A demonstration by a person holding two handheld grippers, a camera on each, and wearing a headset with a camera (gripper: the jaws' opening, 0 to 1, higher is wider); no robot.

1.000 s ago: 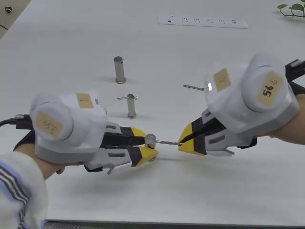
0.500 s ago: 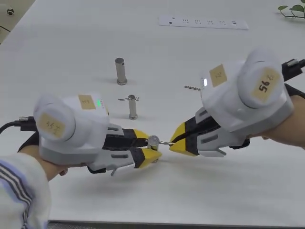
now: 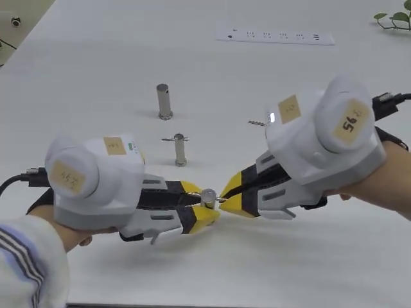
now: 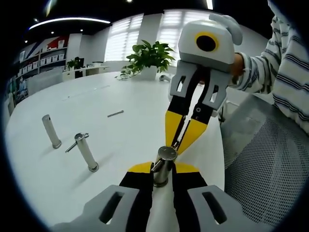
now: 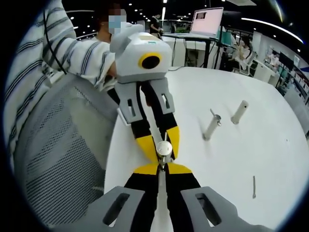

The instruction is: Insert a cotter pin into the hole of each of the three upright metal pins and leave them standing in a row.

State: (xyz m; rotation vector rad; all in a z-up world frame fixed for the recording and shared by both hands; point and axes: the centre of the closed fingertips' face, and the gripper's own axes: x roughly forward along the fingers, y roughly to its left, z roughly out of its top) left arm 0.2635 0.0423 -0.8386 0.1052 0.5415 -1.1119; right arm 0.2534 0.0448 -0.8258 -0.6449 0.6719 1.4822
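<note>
In the head view the left gripper (image 3: pixel 204 206) comes in from 9 o'clock. Its yellow-tipped jaws are pinching the nearest metal pin (image 3: pixel 207 196), which stands upright on the white table (image 3: pixel 96 64). The round top of this pin shows above the jaws, and its lower part is covered by them. The right gripper (image 3: pixel 230 197) comes in from 3 o'clock with its jaws pressed together on a cotter pin (image 3: pixel 219 199). A short thin piece of it shows between the tips and the pin, and the rest is hidden inside the jaws. In the left gripper view a small metal stub (image 4: pixel 155 165) stands out from the side of the pin away from the right gripper. It is too small to say what it is. At 11 o'clock from the nearest pin the middle metal pin (image 3: pixel 180 149) stands upright, with a second cotter pin (image 3: pixel 174 138) lying crosswise through its head. Farther along the same direction the far metal pin (image 3: pixel 164 101) stands upright by itself. At 1 o'clock a loose cotter pin (image 3: pixel 257 122) lies flat, one end hidden behind the white body of the right gripper. A power strip (image 3: pixel 275 34) lies at 12 o'clock, and some plant leaves (image 3: pixel 393 18) are cut off by the upper right corner.
</note>
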